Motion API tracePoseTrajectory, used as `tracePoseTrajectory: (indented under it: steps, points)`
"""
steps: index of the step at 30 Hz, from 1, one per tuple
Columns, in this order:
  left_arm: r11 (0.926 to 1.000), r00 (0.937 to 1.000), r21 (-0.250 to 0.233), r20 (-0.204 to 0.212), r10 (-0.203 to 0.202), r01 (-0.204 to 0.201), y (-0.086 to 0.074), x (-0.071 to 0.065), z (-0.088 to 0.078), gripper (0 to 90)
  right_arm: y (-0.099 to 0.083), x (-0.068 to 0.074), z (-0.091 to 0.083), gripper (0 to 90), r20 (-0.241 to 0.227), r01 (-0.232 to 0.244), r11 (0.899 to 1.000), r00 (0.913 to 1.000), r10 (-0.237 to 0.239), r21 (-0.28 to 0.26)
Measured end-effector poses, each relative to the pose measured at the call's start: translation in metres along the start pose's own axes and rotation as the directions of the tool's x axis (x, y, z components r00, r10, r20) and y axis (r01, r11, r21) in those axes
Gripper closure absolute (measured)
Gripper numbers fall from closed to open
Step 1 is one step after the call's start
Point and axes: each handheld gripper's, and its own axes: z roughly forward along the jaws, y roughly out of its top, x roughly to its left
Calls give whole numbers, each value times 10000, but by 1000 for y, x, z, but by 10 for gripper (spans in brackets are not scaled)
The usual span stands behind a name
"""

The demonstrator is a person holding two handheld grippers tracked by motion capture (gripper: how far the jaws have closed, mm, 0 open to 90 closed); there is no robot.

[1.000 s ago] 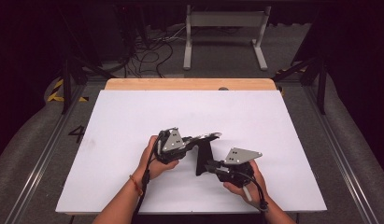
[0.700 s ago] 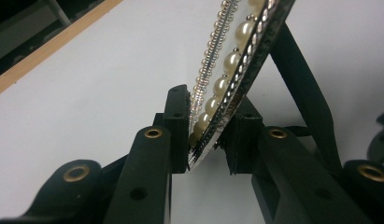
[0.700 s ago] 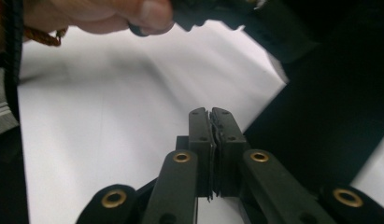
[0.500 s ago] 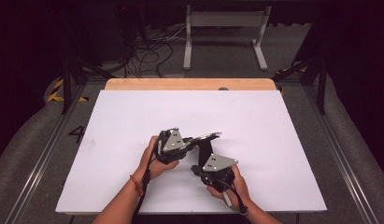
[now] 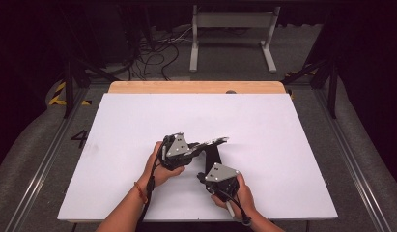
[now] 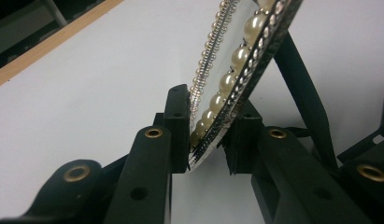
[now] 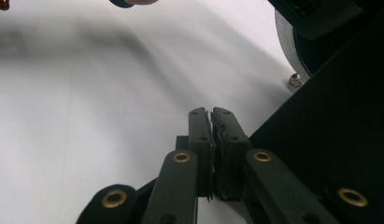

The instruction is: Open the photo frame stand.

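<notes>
A pearl-trimmed frame (image 5: 214, 142) with a black back stand (image 5: 213, 157) is held tilted above the white table top (image 5: 128, 125). My left gripper (image 5: 195, 147) is shut on the frame's beaded rim. In the left gripper view the pads clamp the rim (image 6: 227, 84) from both sides, and the stand's black leg (image 6: 302, 93) slants down behind it. My right gripper (image 5: 204, 177) sits just below the stand, near the table's front. Its jaws are pressed together (image 7: 211, 117) with nothing visible between them, right beside the stand's black panel (image 7: 334, 135). The frame's silvery rim (image 7: 284, 46) shows above that.
The white table top has a wooden strip (image 5: 196, 87) along its far edge. Beyond it are cables (image 5: 152, 53) and a white metal stand (image 5: 232, 29) on the floor. Dark rails (image 5: 51, 150) run along both sides of the table.
My right gripper has moved left and closer to the black stand, turning so its jaws point toward it, and its jaws have closed. The left gripper and the frame have stayed put.
</notes>
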Motion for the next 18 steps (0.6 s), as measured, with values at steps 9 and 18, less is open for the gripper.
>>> tracePoseTrajectory:
  steps: [9,18]
  points:
    - [10000,9999,-35,-69,-86,86,-1,-1,0,745,1,2,2,840,92,-75,9999,9999,74,117]
    - [10000,10000,-19,-80,-55,55,-1,-1,0,745,0,1,5,885,100,-232,9997,9997,230,123]
